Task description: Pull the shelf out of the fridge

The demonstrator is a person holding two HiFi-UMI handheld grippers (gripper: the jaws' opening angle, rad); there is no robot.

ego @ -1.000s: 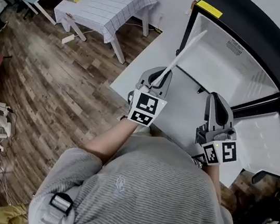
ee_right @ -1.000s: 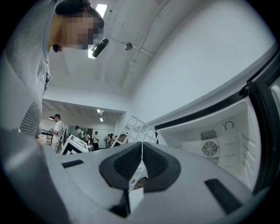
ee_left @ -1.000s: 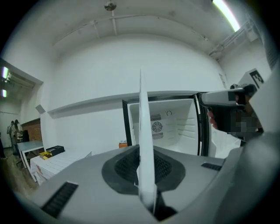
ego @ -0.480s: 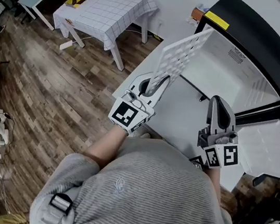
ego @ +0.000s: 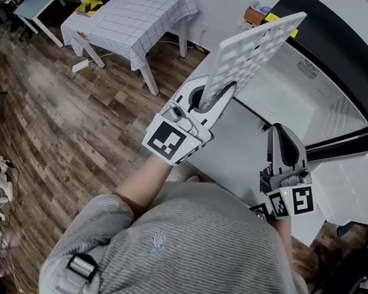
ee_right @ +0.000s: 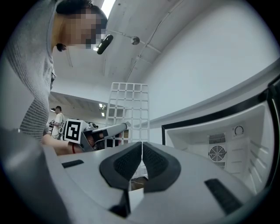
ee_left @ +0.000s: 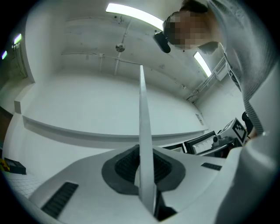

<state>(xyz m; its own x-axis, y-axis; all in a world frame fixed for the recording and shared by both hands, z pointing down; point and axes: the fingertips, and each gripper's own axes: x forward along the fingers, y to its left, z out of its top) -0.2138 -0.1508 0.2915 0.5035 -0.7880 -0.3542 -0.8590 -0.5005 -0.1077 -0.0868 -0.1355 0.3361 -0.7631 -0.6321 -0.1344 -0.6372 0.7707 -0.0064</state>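
Observation:
The white grid shelf [ego: 255,47] is out of the fridge and stands tilted up in the air, in front of the fridge's left side. My left gripper [ego: 211,100] is shut on its lower edge. In the left gripper view the shelf [ee_left: 142,127] shows edge-on, clamped between the dark pads [ee_left: 124,164]. My right gripper [ego: 279,136] hovers lower right, in front of the open fridge [ego: 318,88], shut and holding nothing. In the right gripper view its jaws [ee_right: 141,164] meet, and beyond them I see the shelf [ee_right: 127,111] and the left gripper [ee_right: 98,131].
The fridge is black outside and white inside, and its door [ego: 351,186] hangs open at the right. It stands on a white counter [ego: 239,148]. A table with a checked cloth [ego: 133,7] stands at the upper left on the wooden floor [ego: 72,111].
My left gripper has risen and tipped upward with the shelf, which went from edge-on near the fridge's mouth to a raised, broadside tilt. The right gripper has hardly moved.

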